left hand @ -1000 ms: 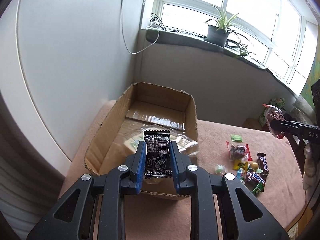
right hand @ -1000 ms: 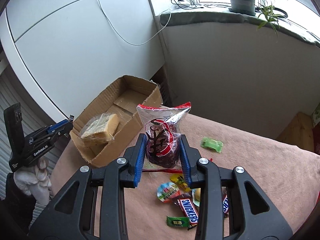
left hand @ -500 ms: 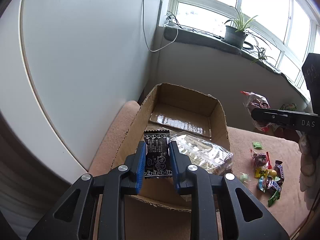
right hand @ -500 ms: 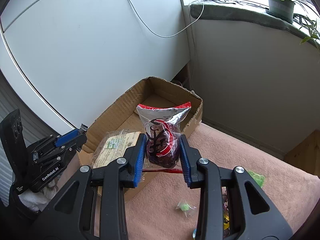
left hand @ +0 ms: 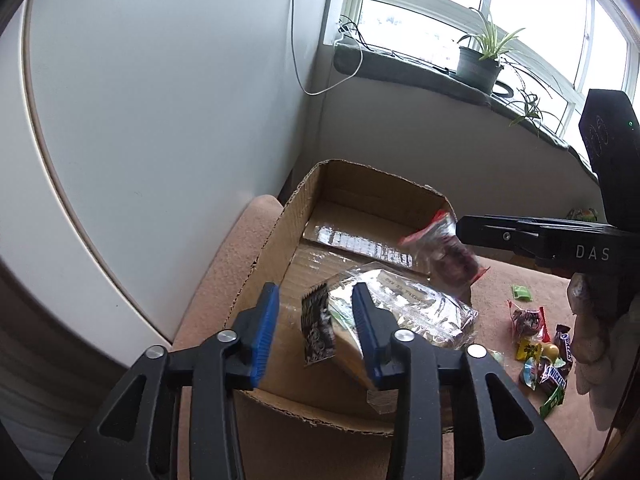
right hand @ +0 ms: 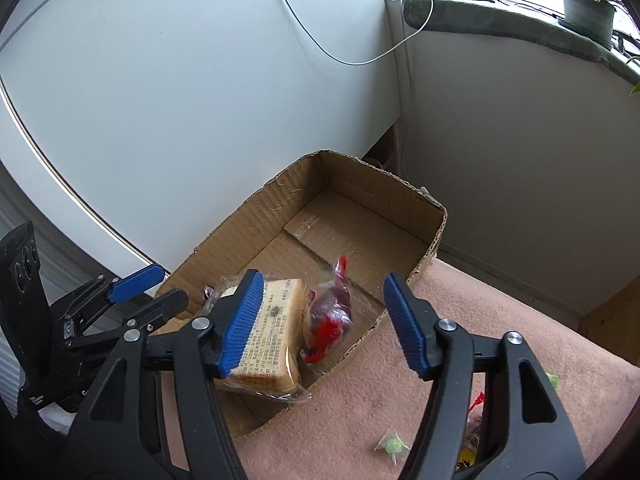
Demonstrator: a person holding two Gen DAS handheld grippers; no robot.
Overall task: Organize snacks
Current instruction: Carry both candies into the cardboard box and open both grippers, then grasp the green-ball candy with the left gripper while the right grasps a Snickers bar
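Both grippers now spread wide; 0.5 s ago each was clamped on a packet. Left gripper [left hand: 316, 332]: black sachet [left hand: 318, 330] released, seen tipping between blue pads over cardboard box [left hand: 276, 232]. Right gripper [right hand: 324, 324]: red bag [right hand: 330, 316] let go, blurred, probably mid-fall beside wrapped bread [right hand: 268, 340] in box. 2 snacks counted as delivered; loose candy pile [left hand: 540, 352] left on table for next pick.
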